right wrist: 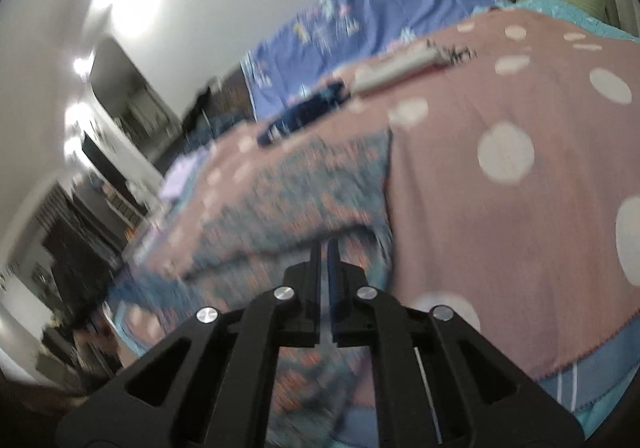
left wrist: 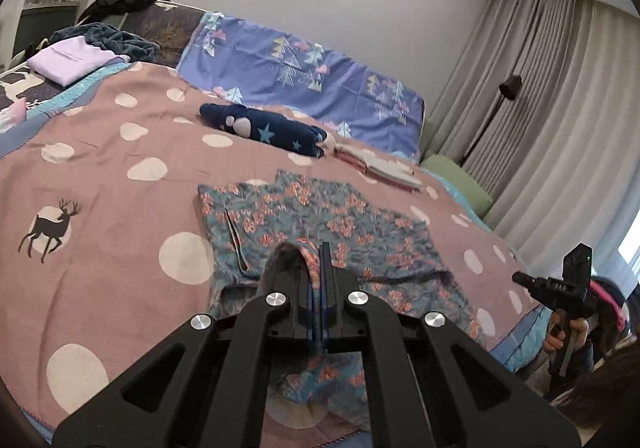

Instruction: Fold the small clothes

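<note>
The floral garment (left wrist: 320, 220), a small blue piece printed with orange blossoms, lies spread across the middle of the bed (left wrist: 120, 176) on a pink polka-dot blanket, its near edge lifted off the cover. The left gripper (left wrist: 316, 252) has its fingers pressed together on a fold of that near hem, with grey lining bunched beside it; the right gripper (right wrist: 329, 248), seen through heavy motion blur, looks closed on cloth at the garment's other near corner, though the blur leaves that grasp uncertain. The main risk, judging from these views, is an uneven fold: if one side is carried higher or faster than the other, the hem could land skewed, and the thin pinch on the left could slip under tension and drop the edge short. Beyond the garment, a navy star-print piece (left wrist: 272, 130) and a folded pale stack (left wrist: 384, 168) lie near the far edge, and an overshoot could push the cloth into them. The wrinkle by the left seam could also be trapped inside the fold.
</note>
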Available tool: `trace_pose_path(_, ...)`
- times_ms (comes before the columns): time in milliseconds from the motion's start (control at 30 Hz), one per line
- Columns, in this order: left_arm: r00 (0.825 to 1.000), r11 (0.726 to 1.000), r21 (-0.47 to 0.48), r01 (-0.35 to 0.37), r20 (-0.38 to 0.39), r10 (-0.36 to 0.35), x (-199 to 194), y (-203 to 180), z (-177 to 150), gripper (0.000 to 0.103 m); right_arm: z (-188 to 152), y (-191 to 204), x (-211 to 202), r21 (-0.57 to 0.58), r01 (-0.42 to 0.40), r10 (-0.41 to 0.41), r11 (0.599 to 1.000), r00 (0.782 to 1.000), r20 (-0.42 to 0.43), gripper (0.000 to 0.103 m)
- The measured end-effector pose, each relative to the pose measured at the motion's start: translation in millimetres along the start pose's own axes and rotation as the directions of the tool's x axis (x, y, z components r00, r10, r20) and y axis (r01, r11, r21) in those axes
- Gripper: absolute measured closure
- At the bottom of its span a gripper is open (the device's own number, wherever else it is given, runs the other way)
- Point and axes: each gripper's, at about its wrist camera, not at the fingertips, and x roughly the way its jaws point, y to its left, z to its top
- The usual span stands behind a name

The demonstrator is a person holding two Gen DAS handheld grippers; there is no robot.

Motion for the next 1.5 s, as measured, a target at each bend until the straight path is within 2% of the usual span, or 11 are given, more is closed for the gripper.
trace_pose_path(133, 0.999, 1.0, -0.027, 0.007, -0.043, -0.008, 17, 5, -4, 0.101, -34, -22, 13, 0.048, 0.04, -0.035, 0.998, 0.993, -0.112, 0.092)
trace_pose_path(233, 0.998, 1.0, -0.018, 0.004, -0.069, -0.006, 28, 4, -3, 0.101, -58, -33, 18, 0.109, -0.012, 0.031, 0.994, 0.983, -0.179, 0.089)
trace_pose_path(500, 0.996, 1.0, -0.02, 0.017, -0.086, -0.019, 43, 1, -2, 0.101, -91, -20, 27, 0.098, -0.089, 0.114, 0.991, 0.95, -0.29, 0.052)
trace_pose_path(567, 0.996, 0.999, -0.02, 0.027, -0.08, -0.028, 41, -1, -4, 0.101, -95, -12, 31, 0.065, -0.109, 0.124, 0.992, 0.941, -0.316, 0.053)
trace_pose_path(633, 0.997, 0.999, -0.017, 0.028, -0.074, -0.029, 38, -2, -4, 0.101, -95, -1, 30, 0.034, -0.174, 0.175, 0.984, 0.925, -0.338, 0.096)
trace_pose_path(667, 0.997, 0.999, -0.018, 0.028, -0.069, -0.029, 37, -1, -4, 0.101, -90, 3, 29, 0.029, -0.188, 0.188, 0.982, 0.928, -0.322, 0.1)
trace_pose_path(767, 0.999, 1.0, -0.022, 0.01, -0.036, -0.01, 34, 1, 8, 0.101, -53, -1, 19, 0.088, -0.212, 0.224, 0.973, 0.962, -0.156, 0.101)
trace_pose_path(933, 0.998, 1.0, -0.017, -0.015, 0.058, 0.016, 44, 7, 49, 0.101, 24, -16, 42, 0.114, -0.139, 0.137, 0.984, 0.99, 0.023, 0.101)
trace_pose_path(1133, 0.996, 0.989, -0.114, -0.091, -0.025, 0.089, 113, 49, 60, 0.101, 52, -50, 119, 0.25, 0.013, -0.002, 0.968, 0.999, -0.047, 0.095)
trace_pose_path(1267, 0.991, 0.983, -0.159, -0.097, -0.105, 0.081, 132, 67, 34, 0.101, 32, -50, 111, 0.255, -0.028, 0.046, 0.967, 0.997, -0.065, 0.083)
trace_pose_path(1500, 0.992, 0.982, -0.167, -0.083, -0.107, 0.066, 123, 73, 26, 0.101, -10, -31, 62, 0.148, -0.023, 0.041, 0.989, 0.992, -0.117, 0.077)
